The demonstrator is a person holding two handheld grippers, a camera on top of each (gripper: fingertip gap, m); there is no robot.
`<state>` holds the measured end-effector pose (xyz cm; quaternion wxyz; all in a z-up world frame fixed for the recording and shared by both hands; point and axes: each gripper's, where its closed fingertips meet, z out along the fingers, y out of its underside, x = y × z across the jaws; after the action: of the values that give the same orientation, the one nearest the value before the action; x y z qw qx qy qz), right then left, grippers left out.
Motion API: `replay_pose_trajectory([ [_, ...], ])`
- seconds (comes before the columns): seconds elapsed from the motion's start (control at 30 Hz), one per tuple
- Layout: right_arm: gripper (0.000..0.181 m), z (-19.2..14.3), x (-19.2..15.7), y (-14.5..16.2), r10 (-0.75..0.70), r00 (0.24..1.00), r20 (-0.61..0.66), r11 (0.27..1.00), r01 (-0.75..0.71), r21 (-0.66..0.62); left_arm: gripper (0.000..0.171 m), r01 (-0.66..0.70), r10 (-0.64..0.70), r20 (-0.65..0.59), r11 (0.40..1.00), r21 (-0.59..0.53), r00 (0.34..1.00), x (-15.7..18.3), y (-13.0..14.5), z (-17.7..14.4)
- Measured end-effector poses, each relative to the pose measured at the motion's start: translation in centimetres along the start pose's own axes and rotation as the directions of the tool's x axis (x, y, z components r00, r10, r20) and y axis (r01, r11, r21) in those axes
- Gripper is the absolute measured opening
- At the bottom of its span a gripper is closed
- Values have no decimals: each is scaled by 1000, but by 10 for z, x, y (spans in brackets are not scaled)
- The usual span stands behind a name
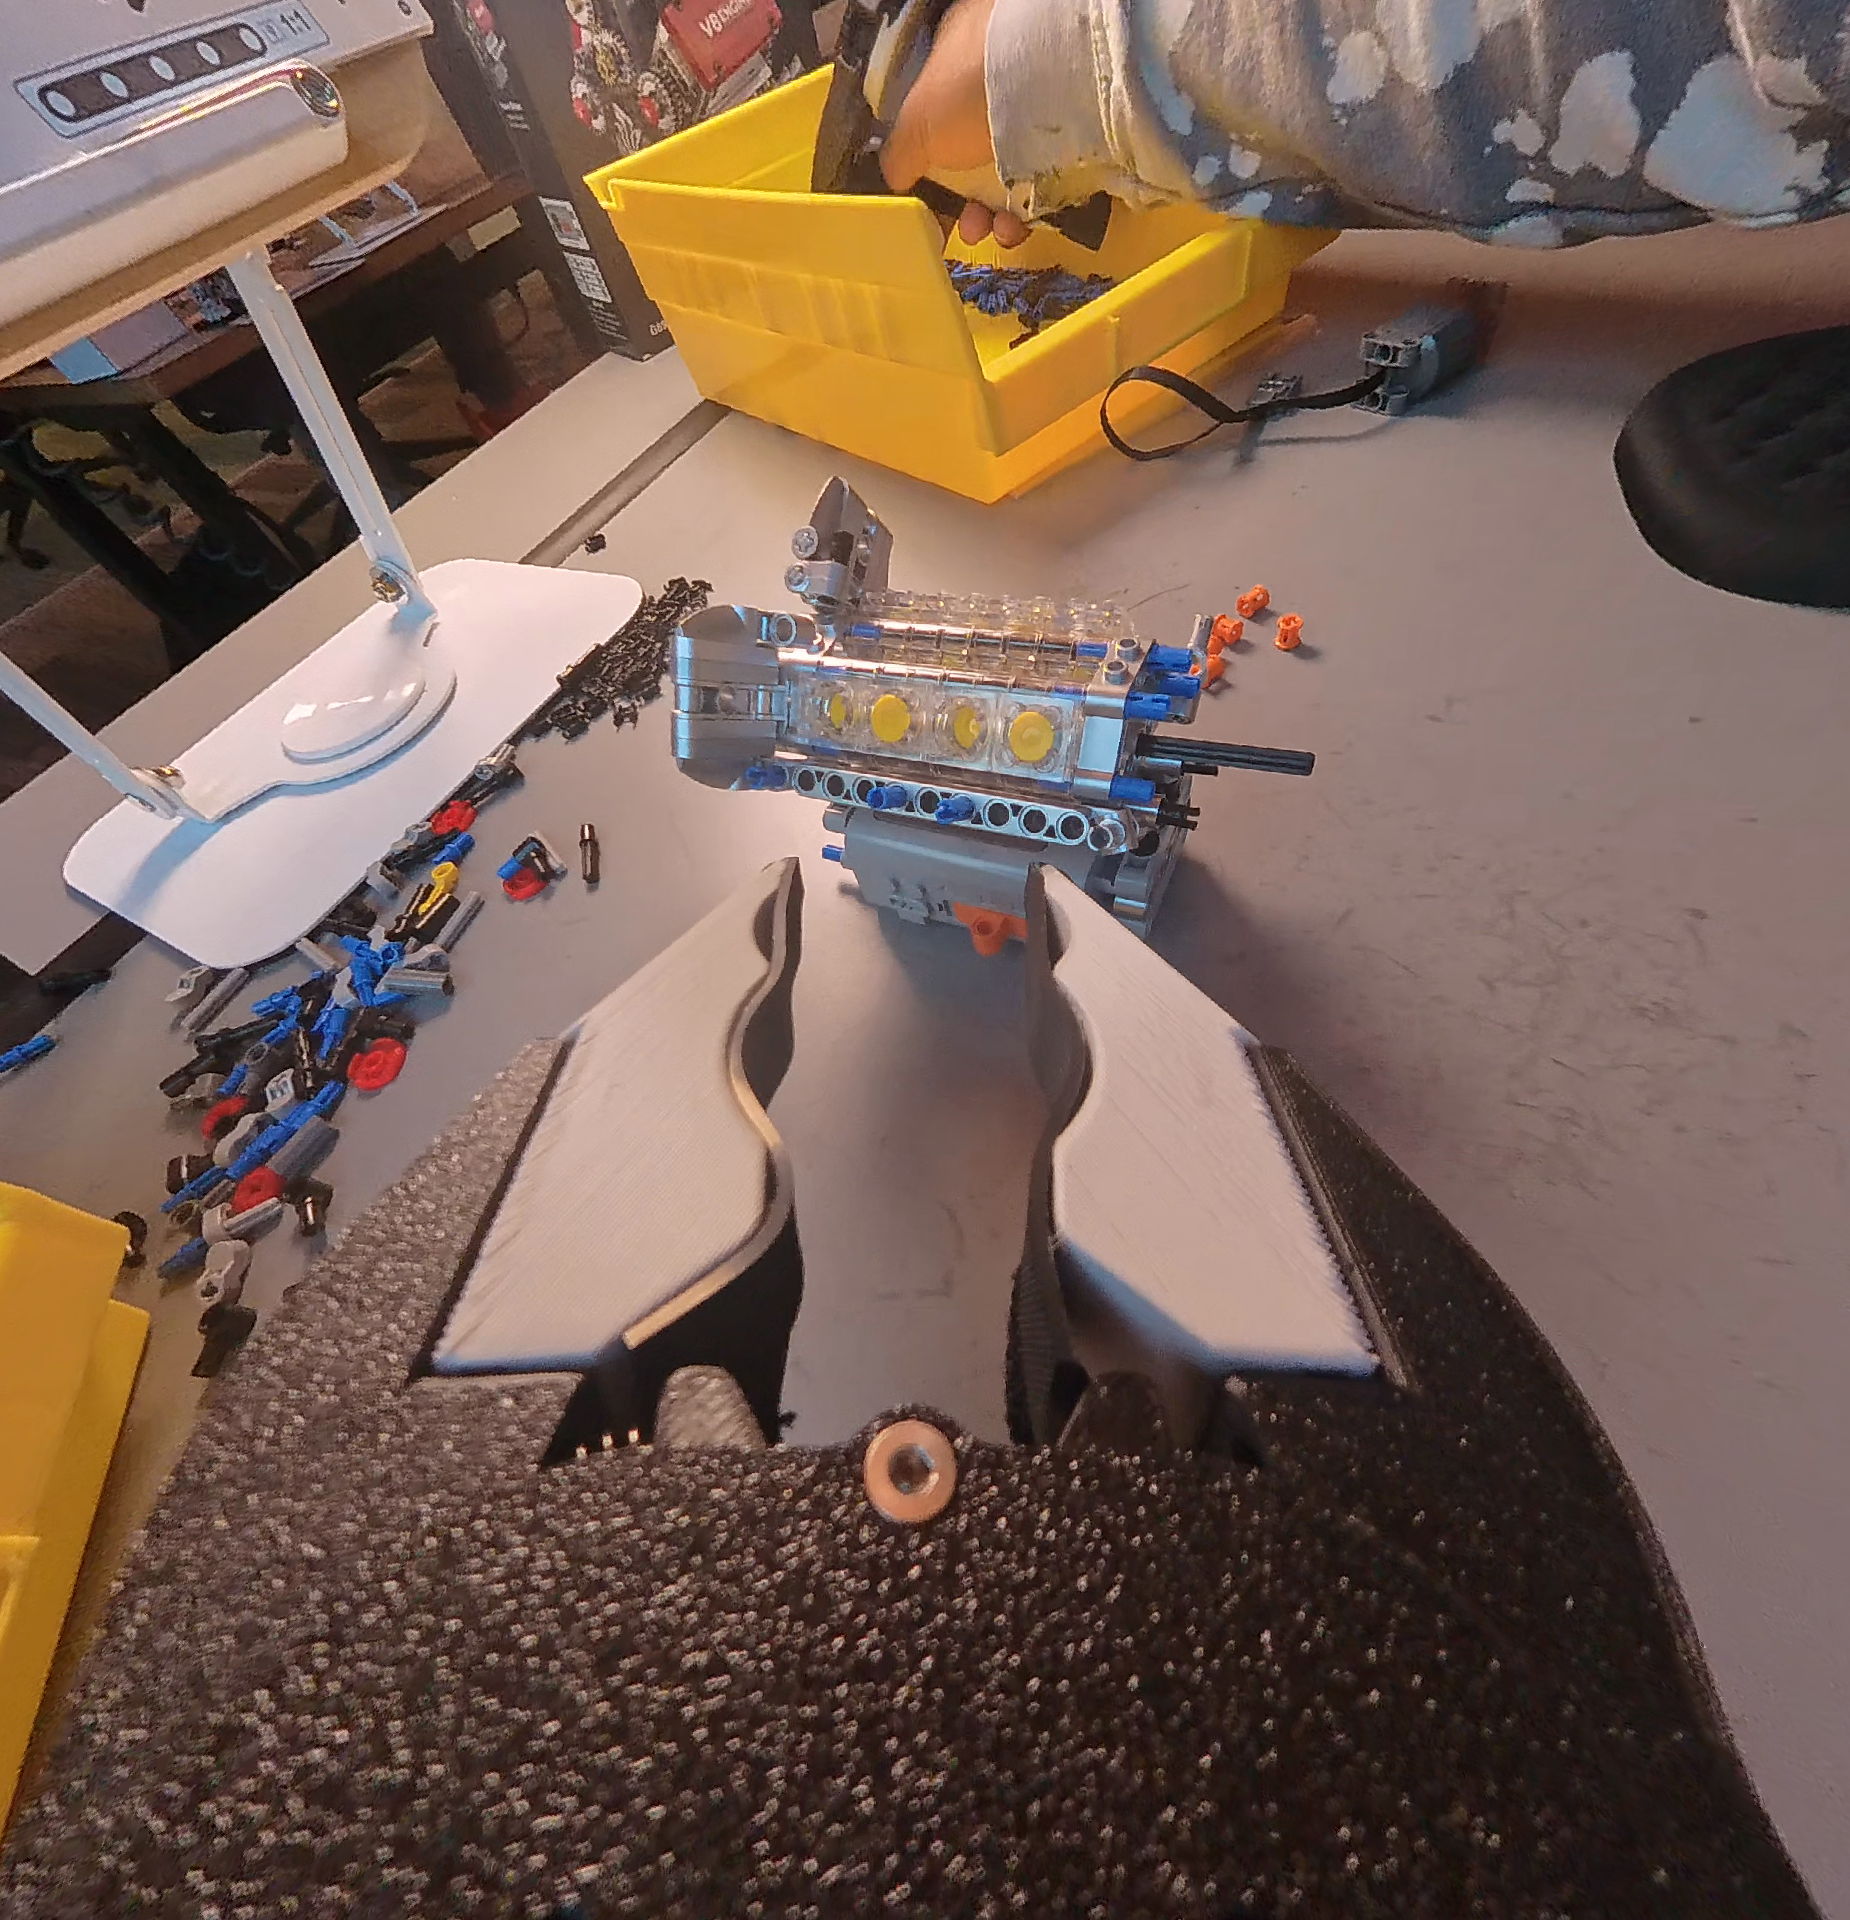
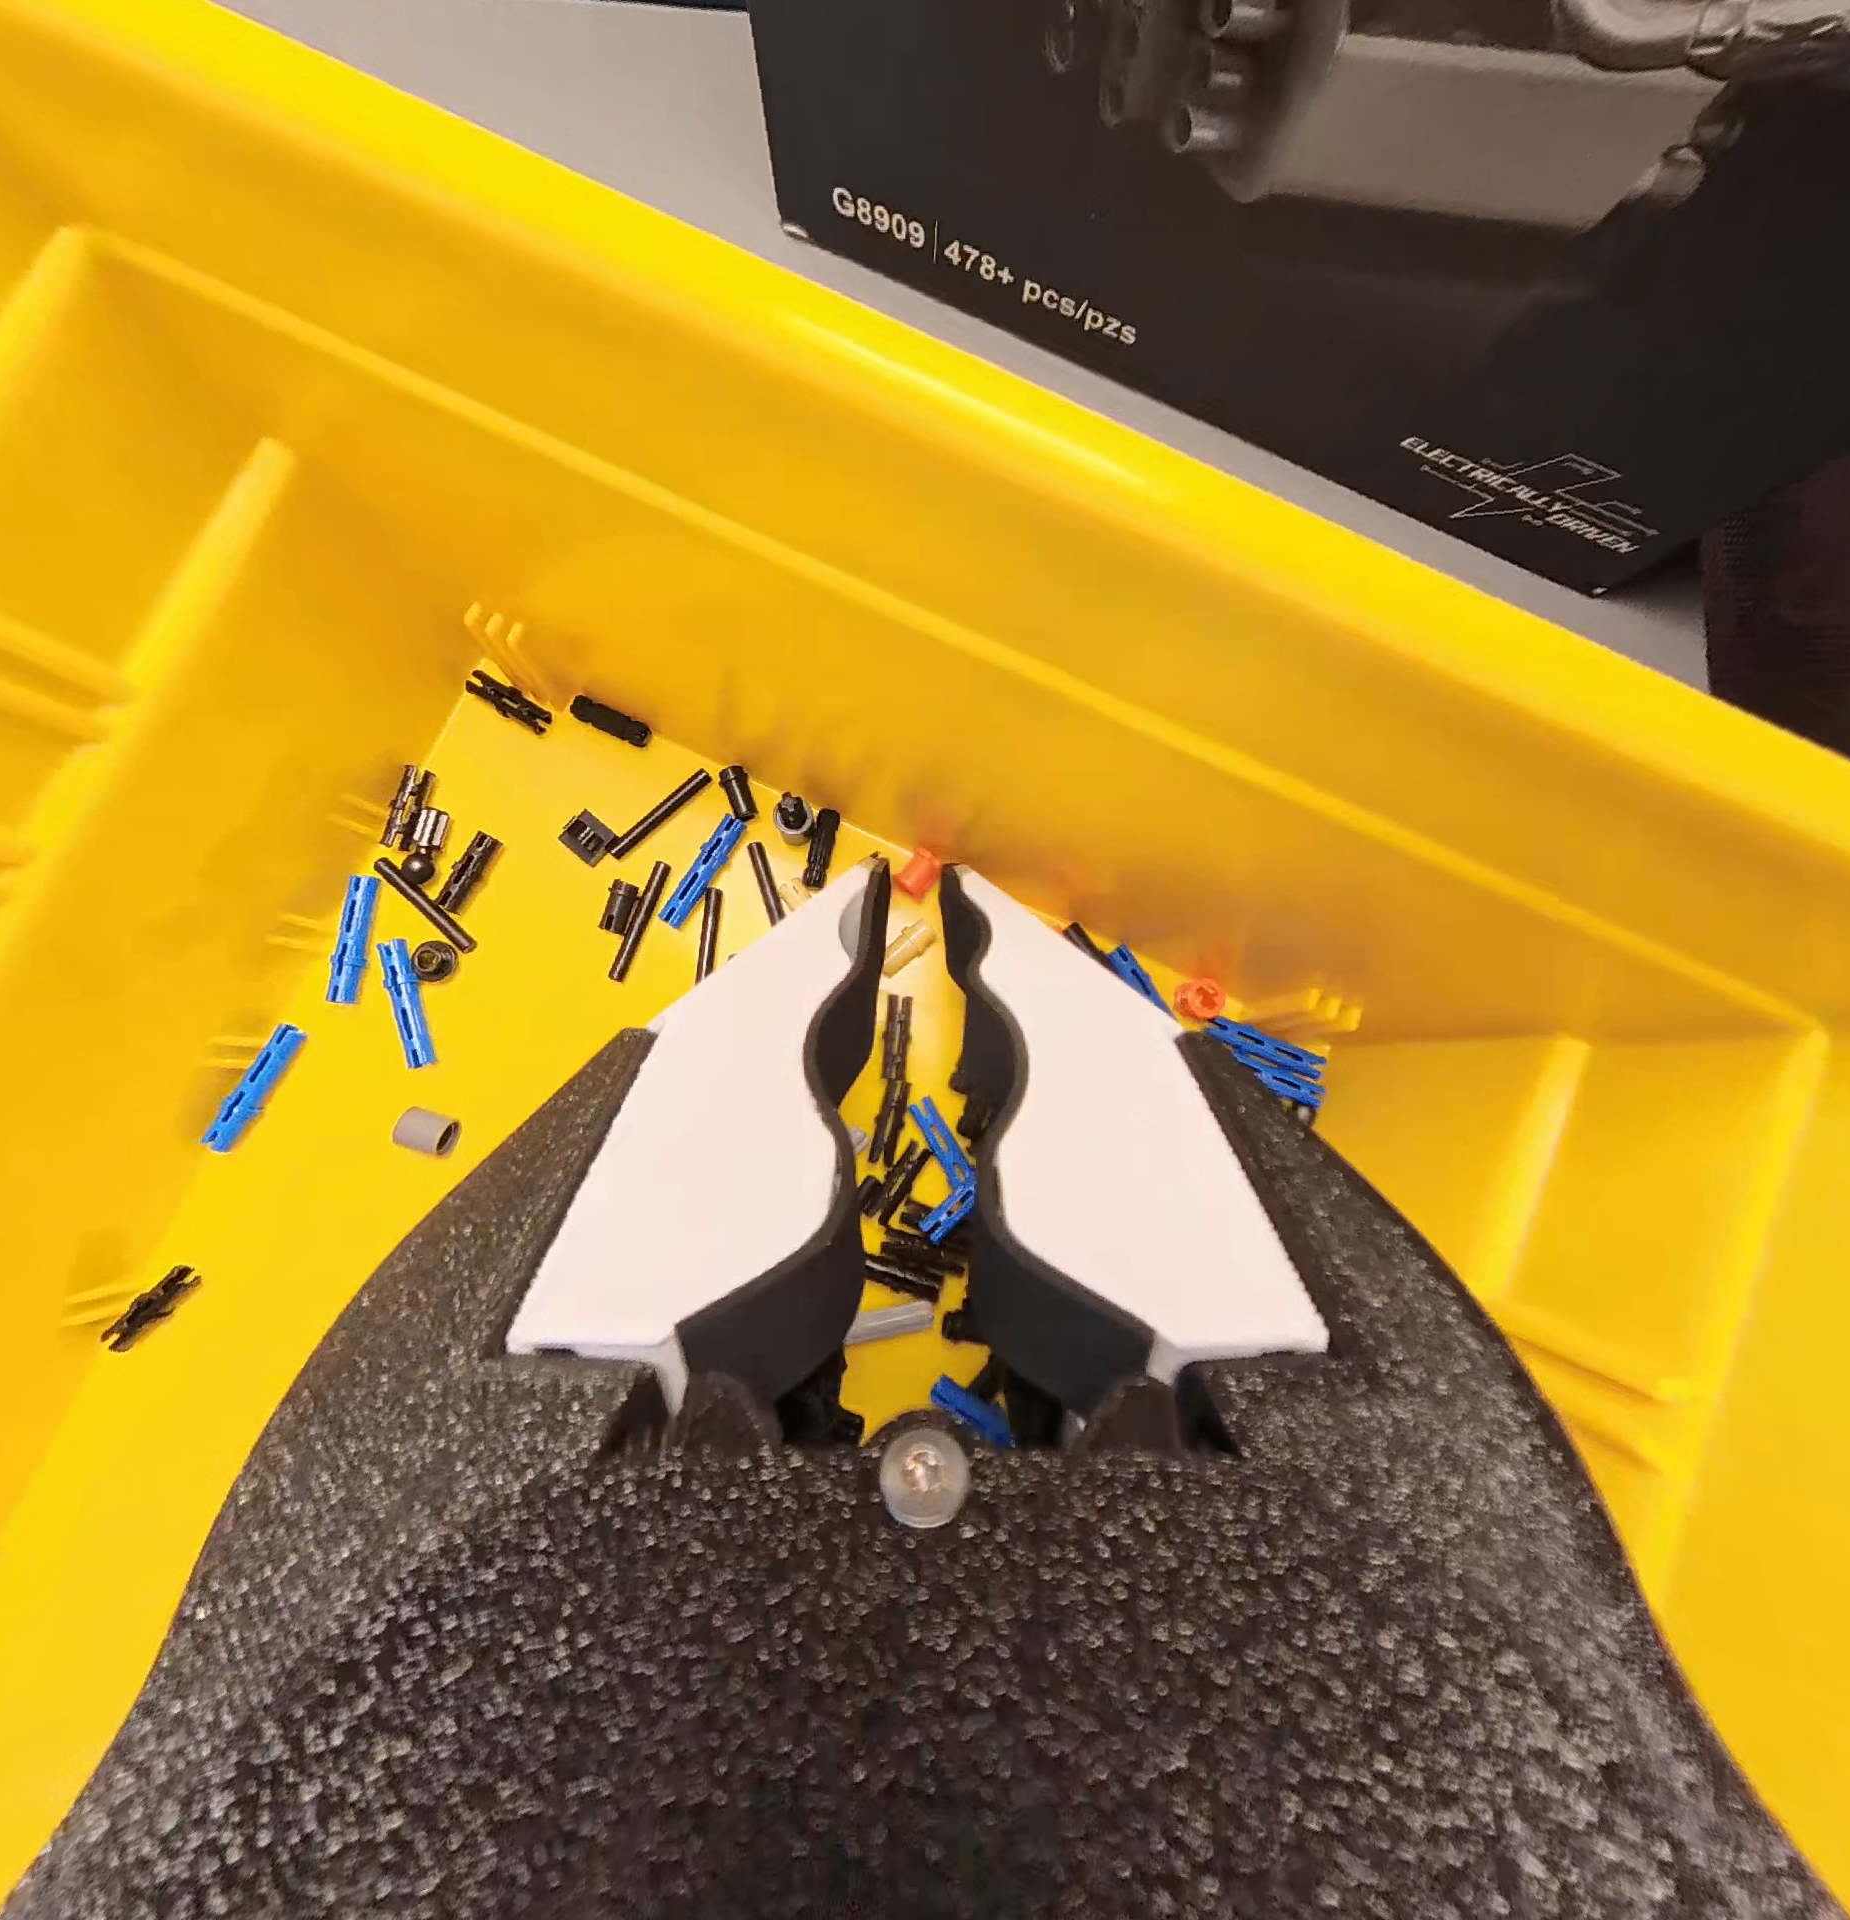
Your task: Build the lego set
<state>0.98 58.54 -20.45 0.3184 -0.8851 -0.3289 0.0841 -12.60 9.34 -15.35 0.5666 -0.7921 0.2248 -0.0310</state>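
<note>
Jaws of the right gripper (image 2: pixel 913 883) stood a narrow gap apart, tips low in a yellow bin (image 2: pixel 1004 582) and close to its far wall, with nothing visibly clamped. An orange piece (image 2: pixel 918 871) lay just past the tips against that wall, and a tan pin (image 2: pixel 905 940) lay on the bin floor between the fingers; whether either finger touched them could not be told. Black and blue pins (image 2: pixel 355 940) were scattered to the left, some crossing one another, and a grey sleeve (image 2: pixel 426 1130) lay alone nearer the camera. More pins were heaped under the gripper. A black box (image 2: pixel 1316 312) stood beyond the bin.

Jaws of the left gripper (image 1: pixel 916 894) were wide apart and empty, tips on either side of the near foot of a grey brick model (image 1: pixel 931 717) on the table (image 1: pixel 1420 935). The right fingertip overlapped the model's base, but contact could not be told. Loose parts (image 1: pixel 308 1039) lay to the left by a white lamp base (image 1: pixel 329 758), and orange bushes (image 1: pixel 1253 618) lay just right of the model. Farther off, a hand (image 1: pixel 942 125) reached into the bin, and a grey motor (image 1: pixel 1414 353) with its cable lay to the bin's right.
</note>
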Motion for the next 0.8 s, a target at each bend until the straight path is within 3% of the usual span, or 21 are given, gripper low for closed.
replay_pose_trajectory([
  [0.27, 7, -8, -2, -4, -46, 999, -9, 999, 46, 9, 41, 1, -1, 3, 1000, 2, 1000, 0, 0, 0],
  [0.33, 7, -39, -24, -22, -74, 996, 58, 990, 66, 124, 41, -4, 4, 4, 1000, 1, 1000, 0, 0, 0],
  [0.43, 7, -122, -91, -29, -287, 941, 178, 918, 217, 332, 41, -8, 8, 4, 1000, -1, 1000, 0, 0, 0],
  [0.5, 7, -173, -152, 8, -487, 816, 312, 848, 356, 392, 41, -8, 8, 0, 1000, -4, 1000, 1, 1, 0],
  [0.57, 7, -206, -205, 85, -621, 605, 498, 781, 526, 335, 41, -10, 10, -1, 1000, -7, 1000, 1, 1, 1],
  [0.67, 7, -212, -232, 175, -738, 439, 512, 632, 715, 298, 41, -19, 19, 2, 1000, -10, 1000, 2, 1, 1],
  [0.73, 7, -207, -240, 211, -747, 405, 528, 600, 752, 273, 41, -26, 26, 4, 1000, -13, 1000, 2, 1, 2],
  [0.8, 7, -201, -244, 224, -733, 424, 532, 621, 736, 270, 41, -33, 33, 7, 999, -16, 999, 3, 2, 2],
])
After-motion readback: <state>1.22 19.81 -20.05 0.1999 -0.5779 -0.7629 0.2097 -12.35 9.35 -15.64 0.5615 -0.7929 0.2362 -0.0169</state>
